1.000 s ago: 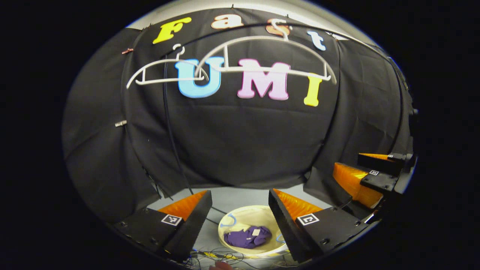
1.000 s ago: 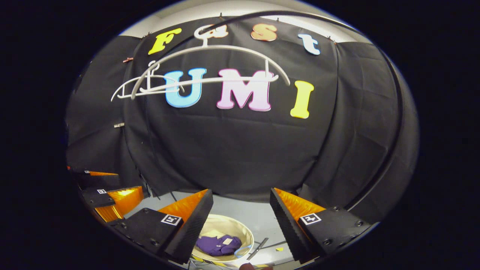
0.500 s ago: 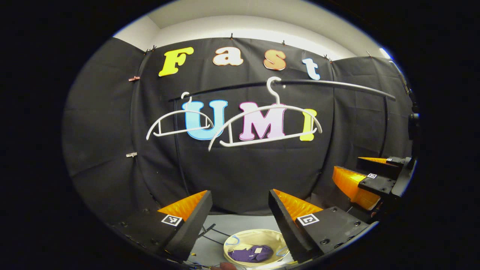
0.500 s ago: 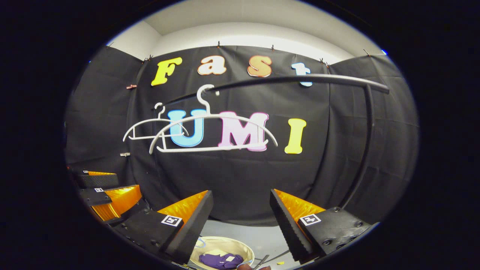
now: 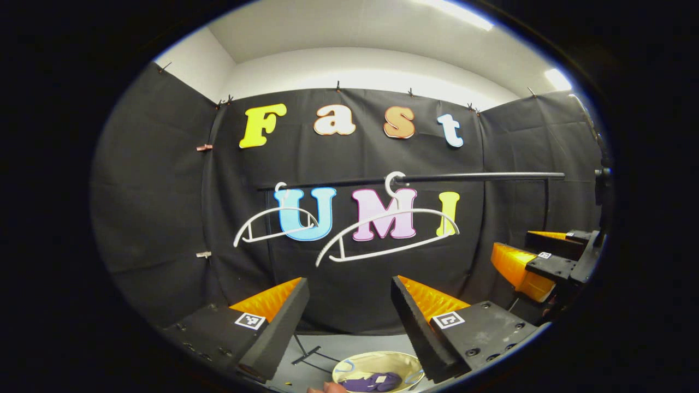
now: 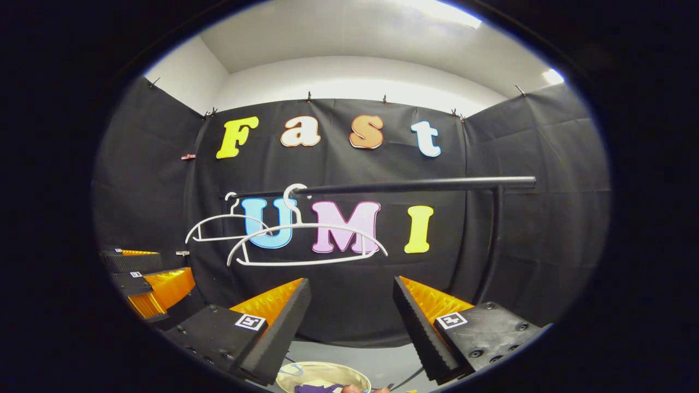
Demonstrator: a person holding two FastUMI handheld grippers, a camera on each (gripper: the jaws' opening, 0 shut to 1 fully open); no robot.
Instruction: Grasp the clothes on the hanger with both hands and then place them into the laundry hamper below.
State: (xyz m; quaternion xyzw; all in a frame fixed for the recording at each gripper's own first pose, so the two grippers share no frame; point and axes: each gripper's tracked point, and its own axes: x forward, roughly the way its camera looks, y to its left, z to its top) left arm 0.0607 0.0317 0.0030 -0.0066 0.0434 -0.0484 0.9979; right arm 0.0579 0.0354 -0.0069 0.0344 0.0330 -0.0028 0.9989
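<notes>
Nearest to us, in the left gripper view, the left gripper stands with its fingers spread wide and nothing between them. In the right gripper view the right gripper is likewise parted and empty; we also see it at the right edge of the left gripper view. Below, on the grey floor, sits the laundry hamper, with the purple clothes lying inside it. Farther off, two bare white hangers, the near hanger and the far hanger, hang from a black rail before the booth's black cloth.
</notes>
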